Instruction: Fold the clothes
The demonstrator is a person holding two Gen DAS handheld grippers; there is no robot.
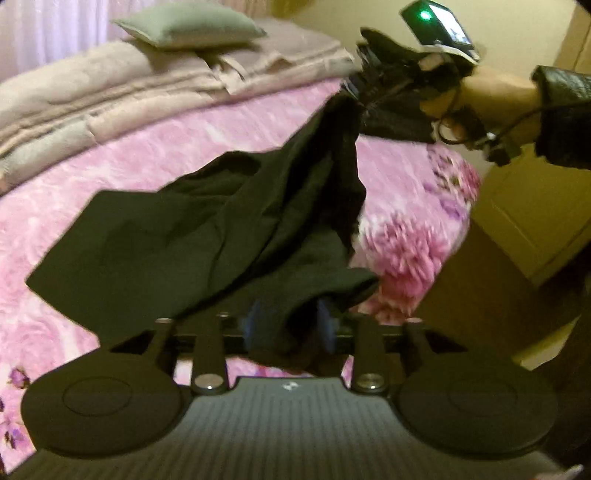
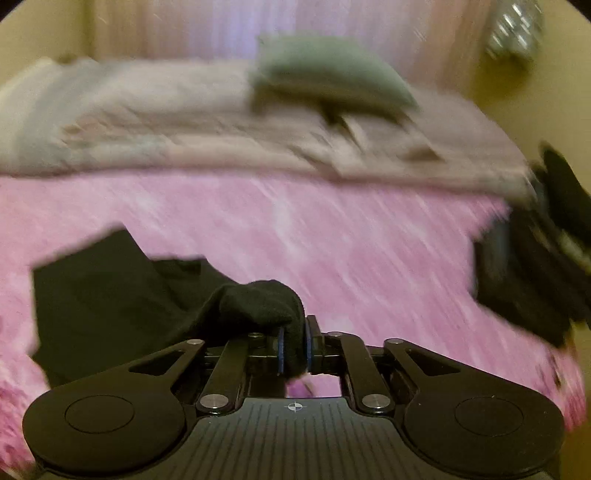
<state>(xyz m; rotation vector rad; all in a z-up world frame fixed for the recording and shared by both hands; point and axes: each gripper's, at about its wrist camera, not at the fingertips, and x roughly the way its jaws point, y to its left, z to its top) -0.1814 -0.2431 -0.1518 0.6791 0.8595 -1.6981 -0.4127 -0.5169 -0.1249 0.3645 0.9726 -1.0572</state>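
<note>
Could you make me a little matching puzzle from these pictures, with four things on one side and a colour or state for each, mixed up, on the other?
Things:
1. black garment
2. cushion
3. bedspread
4. folded blanket

Descriptions:
A. pink, covers the bed
B. grey-green, lies on the beige pile
C. pinched by both the left gripper and the right gripper
D. beige, stacked at the far end of the bed

Pairs: 1-C, 2-B, 3-A, 4-D

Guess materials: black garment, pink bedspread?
Black garment: looks like a thin matte knit, maybe cotton jersey; drapes in soft folds, no sheen. Pink bedspread: seemingly plush or quilted fabric; faintly glossy, embossed floral texture. Blur leaves both uncertain.
</note>
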